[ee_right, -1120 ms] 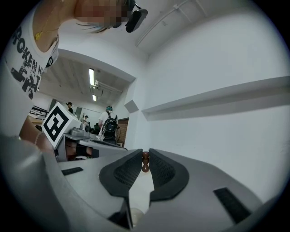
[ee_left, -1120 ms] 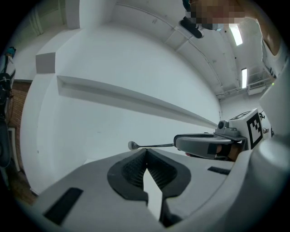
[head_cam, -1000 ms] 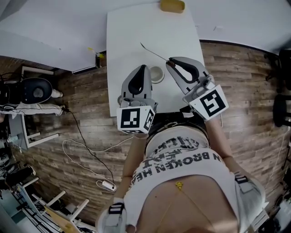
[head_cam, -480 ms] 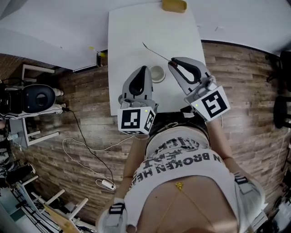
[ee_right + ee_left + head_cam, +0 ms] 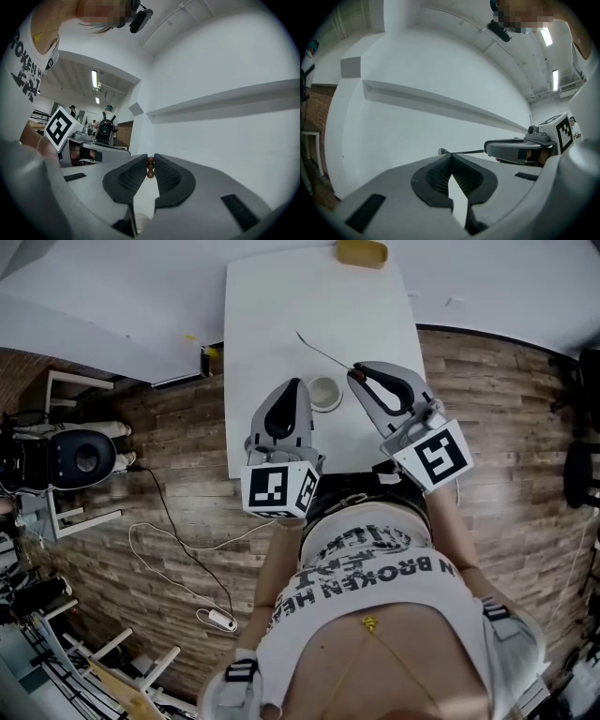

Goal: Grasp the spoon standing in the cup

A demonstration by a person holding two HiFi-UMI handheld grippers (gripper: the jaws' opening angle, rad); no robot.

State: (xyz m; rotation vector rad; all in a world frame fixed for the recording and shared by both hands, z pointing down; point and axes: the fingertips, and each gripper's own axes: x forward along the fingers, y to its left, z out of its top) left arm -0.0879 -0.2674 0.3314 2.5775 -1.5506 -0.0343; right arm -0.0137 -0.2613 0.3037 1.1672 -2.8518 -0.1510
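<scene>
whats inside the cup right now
Nothing shows inside the cup from above, though its bottom is too small to check. The spoon is out, held by the right gripper.

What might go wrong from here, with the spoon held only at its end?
The right tool pinches only the very end of the spoon, so it may swing or slip out. The left tool, shut and empty, sits beside the cup and might knock it.
</scene>
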